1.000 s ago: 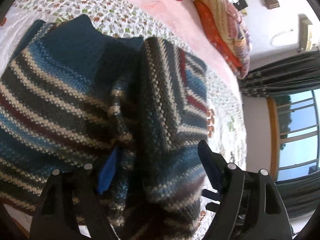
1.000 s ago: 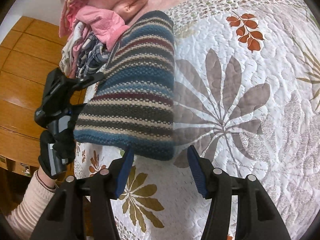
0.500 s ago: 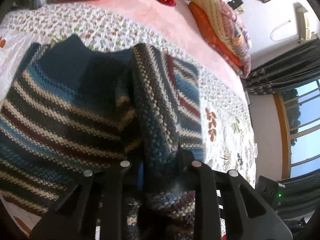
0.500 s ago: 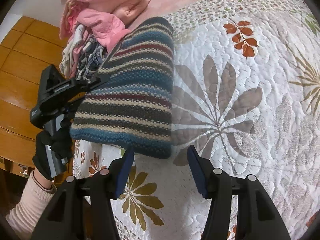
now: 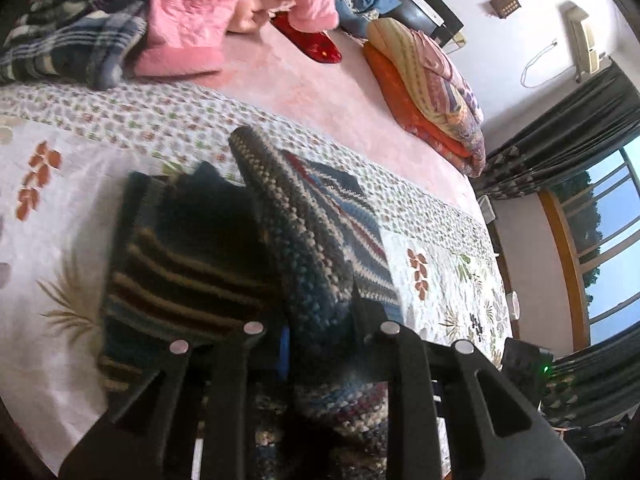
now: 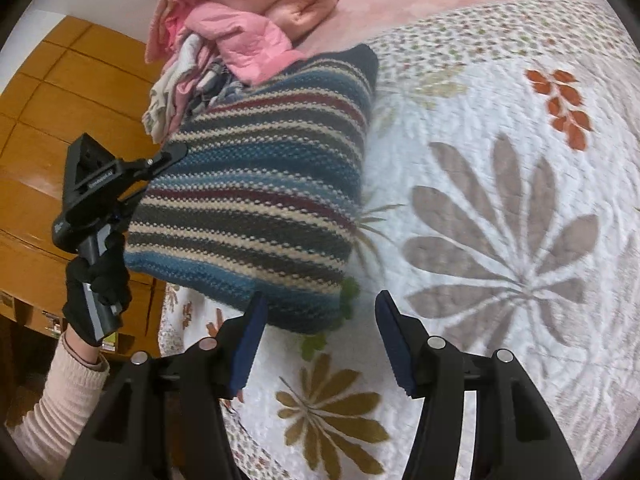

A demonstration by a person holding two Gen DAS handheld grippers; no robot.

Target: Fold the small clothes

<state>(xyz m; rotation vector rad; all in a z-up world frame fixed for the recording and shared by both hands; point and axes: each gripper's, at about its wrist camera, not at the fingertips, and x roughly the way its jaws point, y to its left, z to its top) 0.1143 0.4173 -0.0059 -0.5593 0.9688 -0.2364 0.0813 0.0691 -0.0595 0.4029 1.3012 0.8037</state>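
Note:
A knitted sweater with blue, grey, cream and dark red stripes lies folded on the quilted bedspread. My left gripper is shut on a thick folded edge of it, and knit bunches between the fingers. In the right wrist view the sweater is a folded block, with the left gripper clamped on its left edge and held by a black-gloved hand. My right gripper stands open just in front of the sweater's near corner, holding nothing.
A pile of pink clothes and plaid cloth sits behind the sweater. Folded blankets and a red pillow lie on the pink sheet. A wooden cupboard stands beside the bed. The flowered bedspread spreads to the right.
My left gripper was open around the sweater's folded edge, then shut on it and has drawn back with the edge held. The right gripper stayed open and barely moved.

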